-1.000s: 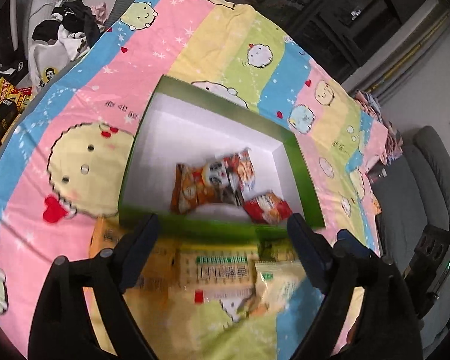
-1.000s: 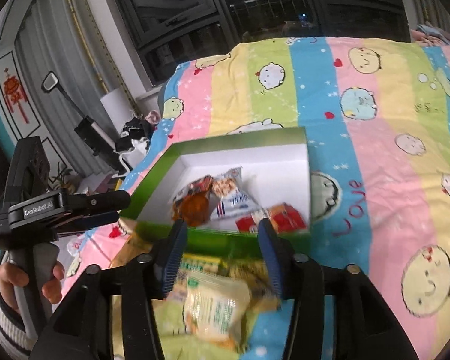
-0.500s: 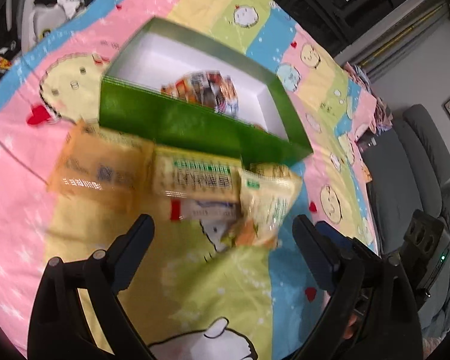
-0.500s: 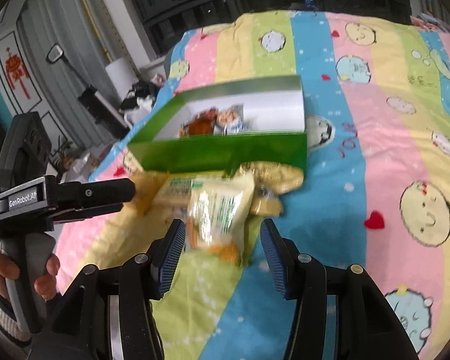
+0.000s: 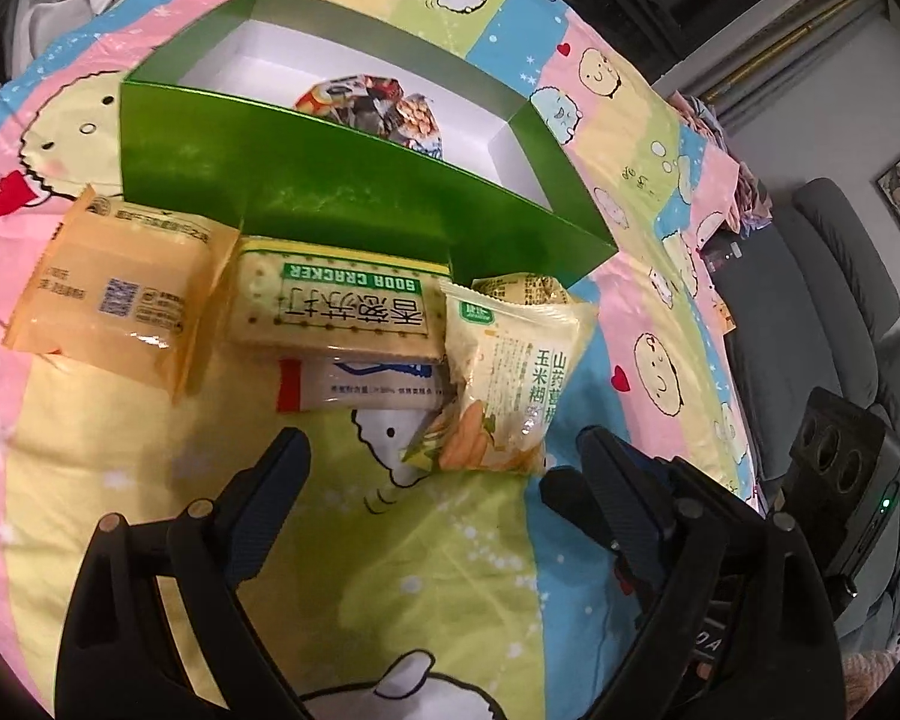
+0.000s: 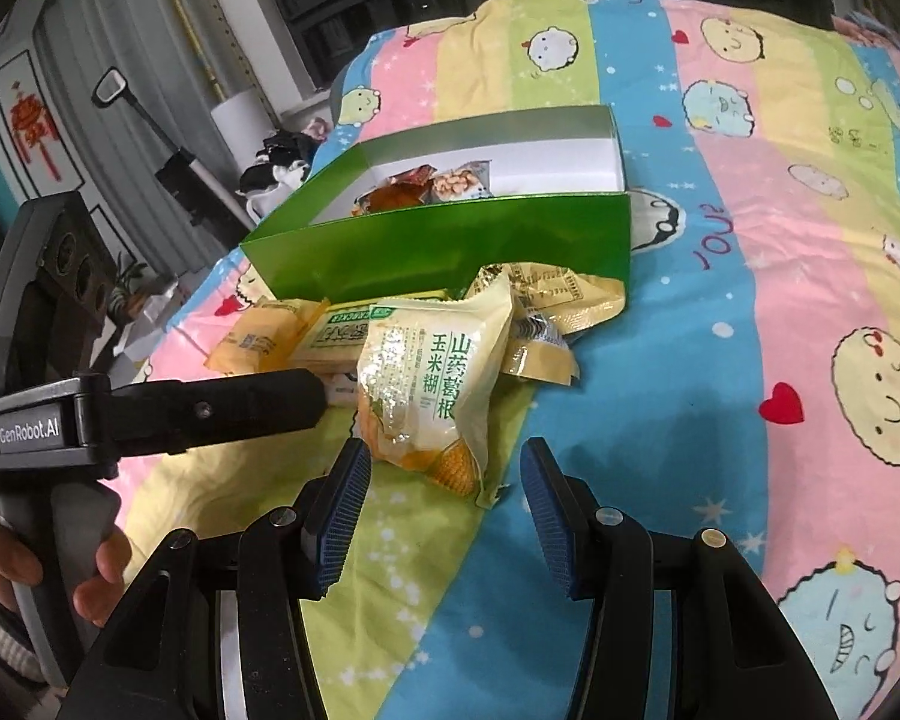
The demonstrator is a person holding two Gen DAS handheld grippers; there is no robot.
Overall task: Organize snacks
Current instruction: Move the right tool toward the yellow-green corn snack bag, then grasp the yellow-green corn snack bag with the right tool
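Snacks lie in a loose row on the cartoon-print bedsheet, just in front of the green box. That box sits open and already holds a few wrapped snacks against its white inside. Leftmost is an orange packet, beside it the soda cracker pack, with a long white sachet partly under it. At the right end the corn paste pouch leans over crumpled yellow wrappers. My left gripper hovers low over the sheet with its fingers spread wide and nothing between them. My right gripper points at the pouch, its fingers apart and empty, the pouch's lower edge just ahead of them.
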